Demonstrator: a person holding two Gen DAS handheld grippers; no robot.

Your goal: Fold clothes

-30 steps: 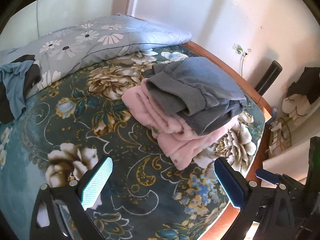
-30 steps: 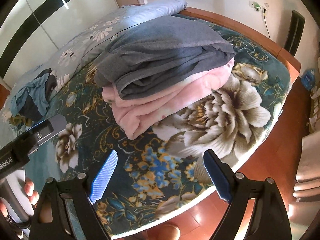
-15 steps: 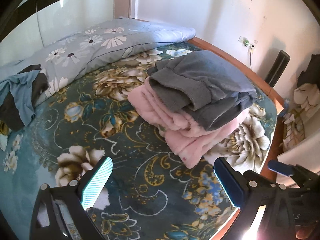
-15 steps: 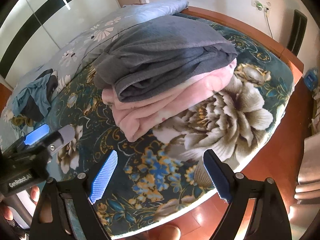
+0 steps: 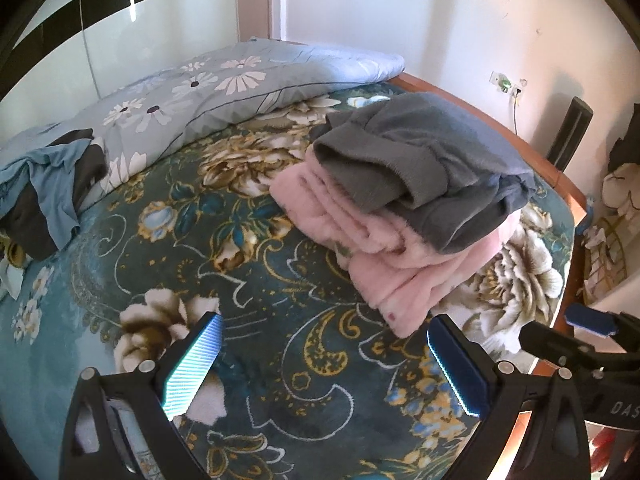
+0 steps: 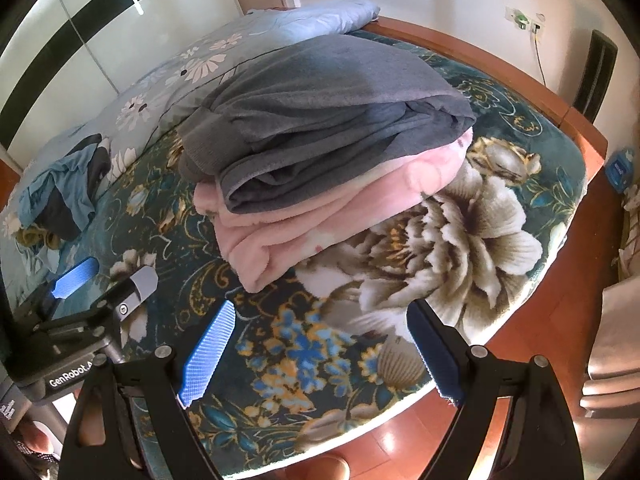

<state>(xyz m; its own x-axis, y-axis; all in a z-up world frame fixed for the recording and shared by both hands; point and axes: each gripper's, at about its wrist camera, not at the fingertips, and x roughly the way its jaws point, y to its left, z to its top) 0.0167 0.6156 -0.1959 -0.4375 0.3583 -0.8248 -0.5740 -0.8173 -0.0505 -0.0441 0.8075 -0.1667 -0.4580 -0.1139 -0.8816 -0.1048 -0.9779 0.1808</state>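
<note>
Left wrist view: showed a folded grey garment (image 5: 416,160) stacked on a folded pink fleece garment (image 5: 384,264), both resting on the floral teal bedspread (image 5: 256,280) toward the right side of the bed. Lay with the grey piece's rolled edge facing the camera and the pink layers jutting out beneath it on the near side. Sat near the bed's wooden frame (image 5: 560,176) on the far right.

Right wrist view: caught the same pile from the foot corner, grey garment (image 6: 320,120) on top, pink fleece (image 6: 320,216) under it, next to a big cream flower printed on the bedspread (image 6: 460,240).

Hovered apart from the pile, the left gripper (image 5: 324,364), jaws spread wide, nothing between the pads, above bare bedspread just short of the pink edge. Likewise stood agape and empty, the right gripper (image 6: 320,352), over the bedspread's near edge, clear of the clothes. Appeared at the left of the right wrist view too, the left gripper's body with one blue pad (image 6: 74,278).

Farther off: stretched along the head of the bed a pale blue daisy-print pillow (image 5: 208,96); lay crumpled at its left end a blue and dark cloth heap (image 5: 52,188). Beyond the frame stood a white wall with a socket (image 5: 506,82), and below the bed's corner shone reddish wooden floor (image 6: 552,344).
</note>
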